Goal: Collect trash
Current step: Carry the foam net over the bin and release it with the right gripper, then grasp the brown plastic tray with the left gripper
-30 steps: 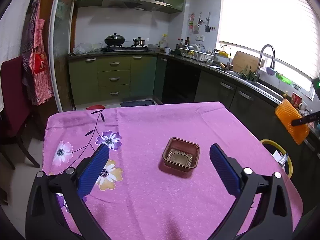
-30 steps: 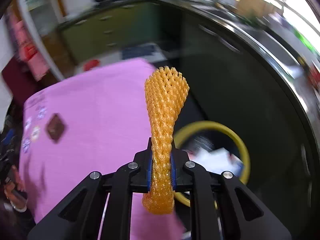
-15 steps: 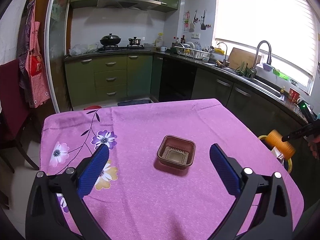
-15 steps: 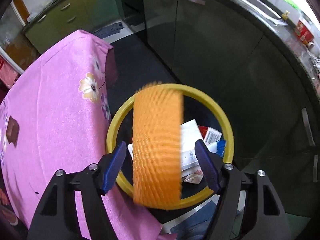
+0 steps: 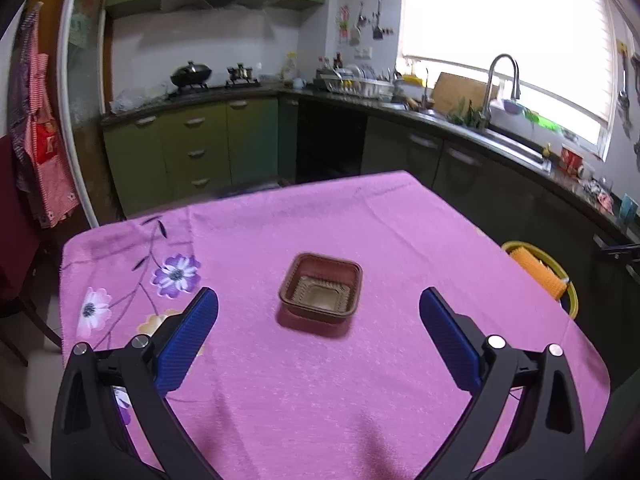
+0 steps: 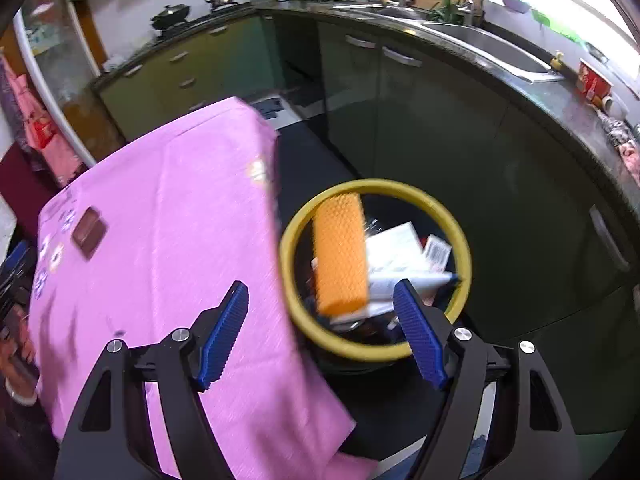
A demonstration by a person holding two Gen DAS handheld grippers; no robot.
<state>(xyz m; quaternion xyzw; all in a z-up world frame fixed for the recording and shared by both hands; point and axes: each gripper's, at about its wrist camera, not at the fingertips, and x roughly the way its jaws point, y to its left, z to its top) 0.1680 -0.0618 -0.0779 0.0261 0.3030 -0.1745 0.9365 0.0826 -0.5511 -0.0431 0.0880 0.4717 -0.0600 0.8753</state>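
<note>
A brown plastic tray [image 5: 321,289] lies alone on the pink tablecloth [image 5: 280,380]; it also shows in the right wrist view [image 6: 89,232]. My left gripper [image 5: 318,338] is open and empty, just short of the tray. My right gripper [image 6: 320,332] is open and empty above the yellow-rimmed trash bin [image 6: 436,212] beside the table. An orange foam net [image 6: 340,254] lies in the bin on top of white paper trash [image 6: 394,248]. The net [image 5: 538,274] and the bin [image 5: 573,302] also show in the left wrist view.
Dark green kitchen cabinets [image 6: 440,120] and a counter with a sink [image 5: 504,136] run behind the bin. A red chair [image 5: 12,240] stands left of the table. The table's right edge [image 6: 280,264] borders the bin.
My right gripper opened over the bin and the orange foam net dropped from its jaws into the bin. My left gripper stayed open in front of the tray.
</note>
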